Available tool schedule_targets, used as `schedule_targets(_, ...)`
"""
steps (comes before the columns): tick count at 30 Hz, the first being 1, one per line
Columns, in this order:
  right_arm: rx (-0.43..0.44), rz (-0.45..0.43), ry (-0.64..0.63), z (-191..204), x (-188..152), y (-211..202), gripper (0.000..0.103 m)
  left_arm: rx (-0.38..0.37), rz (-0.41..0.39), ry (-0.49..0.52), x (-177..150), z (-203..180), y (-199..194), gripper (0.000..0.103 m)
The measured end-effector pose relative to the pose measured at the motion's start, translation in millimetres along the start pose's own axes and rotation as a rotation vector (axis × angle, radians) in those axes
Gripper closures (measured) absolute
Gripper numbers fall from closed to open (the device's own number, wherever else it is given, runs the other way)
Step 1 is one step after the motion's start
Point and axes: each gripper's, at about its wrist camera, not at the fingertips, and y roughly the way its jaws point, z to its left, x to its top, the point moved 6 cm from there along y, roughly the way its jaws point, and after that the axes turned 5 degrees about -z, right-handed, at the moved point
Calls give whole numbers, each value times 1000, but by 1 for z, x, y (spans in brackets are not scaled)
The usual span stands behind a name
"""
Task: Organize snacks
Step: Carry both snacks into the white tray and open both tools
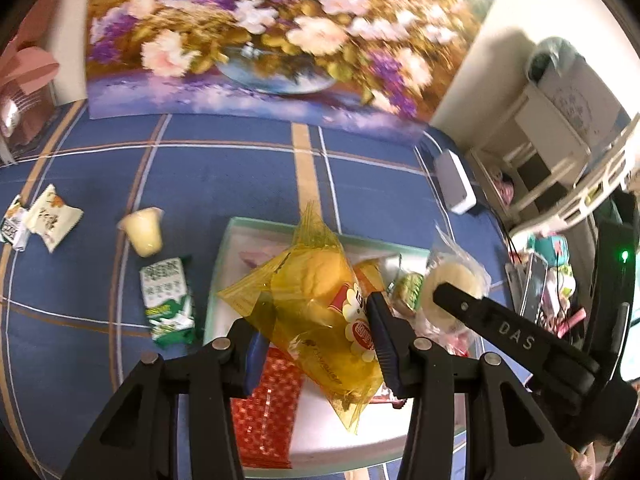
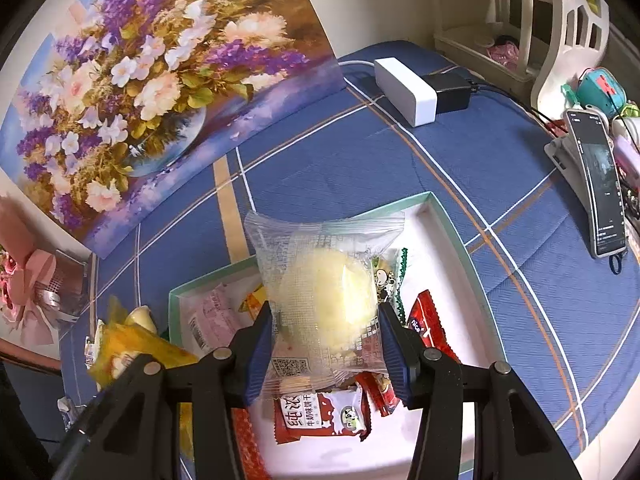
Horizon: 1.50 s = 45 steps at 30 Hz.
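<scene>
In the left wrist view my left gripper [image 1: 320, 346] is shut on a yellow see-through packet [image 1: 316, 296] with a yellow cake inside, held over the white tray [image 1: 276, 226] with a green rim. In the right wrist view my right gripper [image 2: 326, 344] is shut on a clear packet [image 2: 328, 292] holding a pale round cake, also above the tray [image 2: 444, 224]. Under it in the tray lie a red-and-white biscuit packet [image 2: 320, 412], a red packet [image 2: 428, 320] and a pink packet [image 2: 212, 316]. The yellow packet [image 2: 132, 344] shows at lower left.
Loose on the blue checked cloth left of the tray lie a green-and-white packet [image 1: 168, 300], a jelly cup [image 1: 142, 230] and a white packet [image 1: 52, 220]. A flower painting [image 2: 140, 80] leans at the back. A white box [image 2: 404, 84] and a phone on a stand [image 2: 598, 184] are at the right.
</scene>
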Motion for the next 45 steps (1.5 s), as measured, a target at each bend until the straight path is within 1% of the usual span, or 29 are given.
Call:
schedule_targets(7,-9,30,1,-4,-3,10,50,-2,40,18,-8,-8,14,55)
schedule_targets(16,-1,41,-11,0,-4,14,50,9,66,31,-14,-10,24,54)
schedule_targets(21,3,46,-11,0,-4,15,49,21,83,25,-19,-7,31,54)
schedule_targets(26,-13,65,0,-4,-8,20,50,34,98,11,-23,-1,37,54)
schedule_targets(36,-30,67,-6,-4,-8,20,50,36,116,-19,-25,7,40,54)
schedule_targets(39,-37,69,-9,-3,-8,21,48,44,118,-18,-24,7,38,51)
schedule_targets(41,-41,69,-10,-4,-8,20,46,39,115,-20,-22,6,36,46)
schedule_targets(45,-47,59,-15,-4,-6,16,44,39,103,-17,-17,4,28,45)
